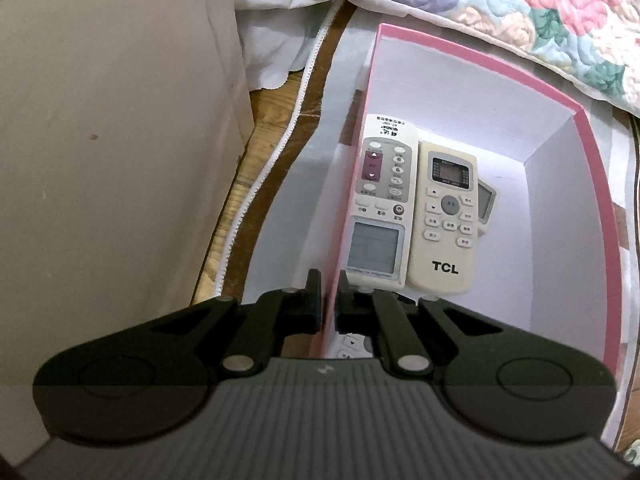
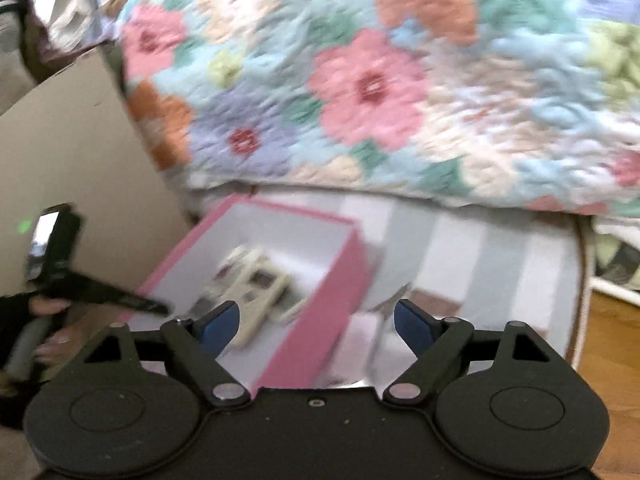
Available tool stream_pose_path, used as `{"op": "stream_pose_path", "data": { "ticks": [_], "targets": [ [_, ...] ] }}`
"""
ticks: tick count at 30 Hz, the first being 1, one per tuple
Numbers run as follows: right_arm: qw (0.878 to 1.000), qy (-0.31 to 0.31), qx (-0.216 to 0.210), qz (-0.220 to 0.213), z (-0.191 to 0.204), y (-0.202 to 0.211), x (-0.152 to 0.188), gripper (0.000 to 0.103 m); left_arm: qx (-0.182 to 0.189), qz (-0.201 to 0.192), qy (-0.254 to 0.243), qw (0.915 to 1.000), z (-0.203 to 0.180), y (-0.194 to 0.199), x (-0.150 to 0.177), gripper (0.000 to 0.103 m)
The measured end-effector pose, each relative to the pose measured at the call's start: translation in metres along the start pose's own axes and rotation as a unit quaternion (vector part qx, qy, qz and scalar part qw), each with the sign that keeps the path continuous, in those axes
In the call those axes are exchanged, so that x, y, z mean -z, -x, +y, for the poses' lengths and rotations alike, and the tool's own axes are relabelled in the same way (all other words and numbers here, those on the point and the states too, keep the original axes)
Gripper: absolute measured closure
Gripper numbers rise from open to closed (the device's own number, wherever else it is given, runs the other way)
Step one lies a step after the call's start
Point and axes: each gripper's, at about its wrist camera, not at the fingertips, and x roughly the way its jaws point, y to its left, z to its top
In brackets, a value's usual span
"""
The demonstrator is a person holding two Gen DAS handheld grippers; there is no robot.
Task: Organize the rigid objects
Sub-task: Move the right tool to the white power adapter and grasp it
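At the far left stands a plain beige board point(image 1: 112, 140), with wooden floor point(image 1: 256, 140) showing past its edge. Next to it a striped mat point(image 1: 316, 152) carries the pink box point(image 1: 592, 168), which sits near the mat's left edge, close under the hem of a floral quilt point(image 1: 560, 8).

The left gripper point(image 1: 329, 304) is clenched on the box's near-left wall, one finger outside and one inside. This looks like a steadying hold, keeping the light box from sliding while things are dropped in.

Inside, two remotes lie face up and side by side against the left wall: the grey-panelled remote point(image 1: 380, 204) touching the wall, the TCL remote point(image 1: 446, 224) touching it on the right. A third small device point(image 1: 487, 200) peeks from beneath the TCL remote, too hidden to identify. The right half of the box floor is free.

The right gripper point(image 2: 316, 324) hovers over the box's near-right corner, jaws spread wide with nothing between them; that view is blurred, but it probably has let go and is free to fetch another item.
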Motion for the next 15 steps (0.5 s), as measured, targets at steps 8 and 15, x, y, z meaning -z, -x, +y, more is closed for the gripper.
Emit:
{"op": "stream_pose_path", "data": {
  "ticks": [8, 15],
  "targets": [
    [0.992, 0.041, 0.105, 0.058, -0.035, -0.068, 0.035, 0.017, -0.042, -0.013, -0.038, 0.9983, -0.016, -0.001, 0.002, 0.095],
    [0.987, 0.068, 0.128, 0.073, -0.045, -0.094, 0.052, 0.017, -0.036, -0.006, -0.026, 0.999, -0.011, -0.006, 0.002, 0.093]
  ]
}}
